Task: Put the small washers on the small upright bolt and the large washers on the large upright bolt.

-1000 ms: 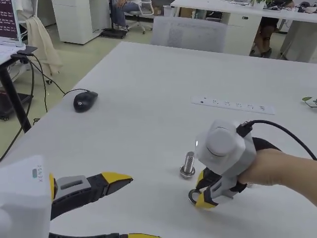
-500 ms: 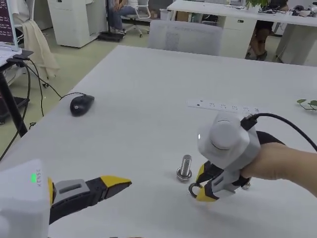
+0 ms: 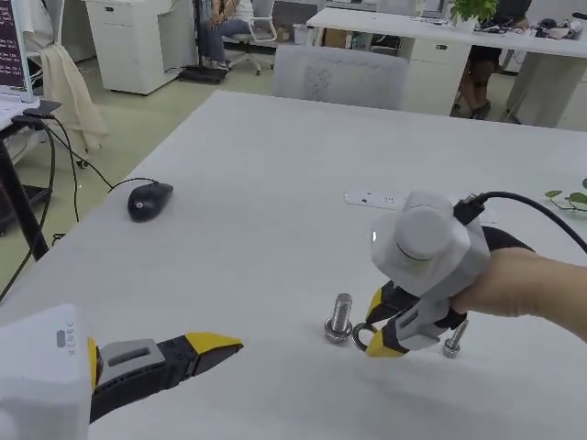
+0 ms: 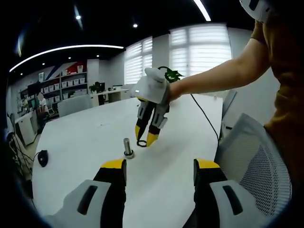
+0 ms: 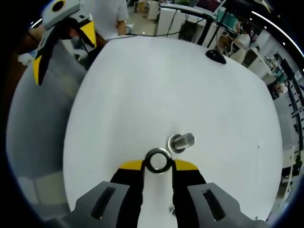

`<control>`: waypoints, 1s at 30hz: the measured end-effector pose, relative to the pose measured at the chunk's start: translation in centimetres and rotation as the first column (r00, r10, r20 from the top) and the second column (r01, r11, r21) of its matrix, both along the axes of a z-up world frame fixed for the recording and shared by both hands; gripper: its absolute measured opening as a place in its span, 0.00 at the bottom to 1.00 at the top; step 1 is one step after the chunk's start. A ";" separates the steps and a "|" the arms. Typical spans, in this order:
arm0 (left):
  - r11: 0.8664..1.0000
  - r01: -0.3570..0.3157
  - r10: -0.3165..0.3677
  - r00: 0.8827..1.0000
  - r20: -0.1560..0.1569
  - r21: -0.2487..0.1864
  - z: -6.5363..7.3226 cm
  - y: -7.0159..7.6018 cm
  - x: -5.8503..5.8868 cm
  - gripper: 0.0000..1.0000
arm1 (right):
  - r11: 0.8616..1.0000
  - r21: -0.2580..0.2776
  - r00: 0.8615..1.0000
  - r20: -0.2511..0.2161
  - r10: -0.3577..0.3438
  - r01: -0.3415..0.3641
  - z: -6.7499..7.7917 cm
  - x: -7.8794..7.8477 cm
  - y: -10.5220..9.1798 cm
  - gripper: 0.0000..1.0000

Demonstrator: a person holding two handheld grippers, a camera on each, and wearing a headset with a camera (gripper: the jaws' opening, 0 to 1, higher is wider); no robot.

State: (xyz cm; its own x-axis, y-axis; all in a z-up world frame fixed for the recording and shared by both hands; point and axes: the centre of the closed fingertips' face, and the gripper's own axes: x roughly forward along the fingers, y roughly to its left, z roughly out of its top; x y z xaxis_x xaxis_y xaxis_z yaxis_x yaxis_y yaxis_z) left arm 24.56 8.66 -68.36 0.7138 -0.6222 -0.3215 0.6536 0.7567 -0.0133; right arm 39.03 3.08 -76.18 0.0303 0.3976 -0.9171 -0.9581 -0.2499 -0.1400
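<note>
The large upright bolt (image 3: 339, 318) stands on the white table (image 3: 257, 183), with a washer round its foot. Just right of it, my right gripper (image 3: 376, 341) is shut on a large washer (image 3: 359, 337) and holds it close beside the bolt. The right gripper view has that washer (image 5: 158, 160) pinched between the yellow tips, the bolt (image 5: 181, 141) just beyond. A small upright bolt (image 3: 452, 339) stands to the right of the gripper. My left gripper (image 4: 160, 166) is open and holds nothing; one yellow fingertip (image 3: 215, 346) shows low at the left.
A black mouse (image 3: 149, 198) lies at the table's left side. A white power strip (image 3: 367, 199) lies behind the right gripper, and a few green leaves (image 3: 573, 197) sit at the right edge. A grey chair (image 3: 339, 78) stands at the far side.
The right gripper has carried the washer up off the table and closer to the large bolt. The small bolt has come into sight beside it. The left gripper has hardly moved.
</note>
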 end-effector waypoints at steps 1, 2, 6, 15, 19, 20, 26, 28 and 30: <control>1.000 0.000 0.000 1.000 0.001 -0.001 0.0 0.0 0.0 0.56 | 1.000 0.002 1.000 0.003 -0.001 0.001 0.2 0.1 0.0 0.22; 1.000 -0.001 0.001 1.000 0.001 -0.001 0.0 0.0 0.0 0.56 | 1.000 0.004 1.000 0.006 -0.002 0.002 0.4 0.3 0.1 0.22; 1.000 0.002 -0.002 1.000 0.004 -0.001 0.1 -0.1 0.0 0.56 | 1.000 0.006 1.000 0.018 -0.001 0.001 0.7 0.7 0.2 0.22; 1.000 -0.002 0.002 1.000 -0.001 0.001 0.1 -0.1 -0.1 0.56 | 1.000 0.027 0.999 0.041 0.000 -0.001 2.0 1.7 1.3 0.22; 1.000 -0.004 0.004 1.000 -0.004 0.001 -0.1 0.1 0.0 0.56 | 0.999 0.031 0.999 0.051 0.007 -0.009 2.4 2.1 2.0 0.22; 1.000 -0.004 0.004 1.000 -0.006 0.001 -0.2 0.1 0.0 0.56 | 0.999 0.032 0.998 0.057 0.009 -0.011 2.5 2.2 2.1 0.22; 1.000 -0.009 0.009 1.000 -0.005 -0.002 -0.2 0.2 0.0 0.56 | 0.999 0.023 0.998 0.053 0.025 -0.026 2.4 2.4 2.9 0.22; 1.000 -0.011 0.011 1.000 -0.006 -0.003 -0.3 0.3 0.0 0.56 | 0.999 0.018 0.998 0.056 0.031 -0.032 2.3 2.5 3.1 0.22; 1.000 -0.013 0.013 1.000 -0.005 -0.003 -0.3 0.4 0.1 0.56 | 0.999 0.015 0.998 0.054 0.033 -0.034 2.3 2.6 3.2 0.22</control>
State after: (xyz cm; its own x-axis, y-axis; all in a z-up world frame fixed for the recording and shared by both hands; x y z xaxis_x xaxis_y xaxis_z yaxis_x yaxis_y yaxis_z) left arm 24.64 9.06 -68.63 0.7201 -0.6140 -0.3232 0.6436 0.7651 -0.0194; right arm 41.63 6.30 -73.91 0.0657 0.4135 -0.9081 -0.9401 -0.2793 -0.1952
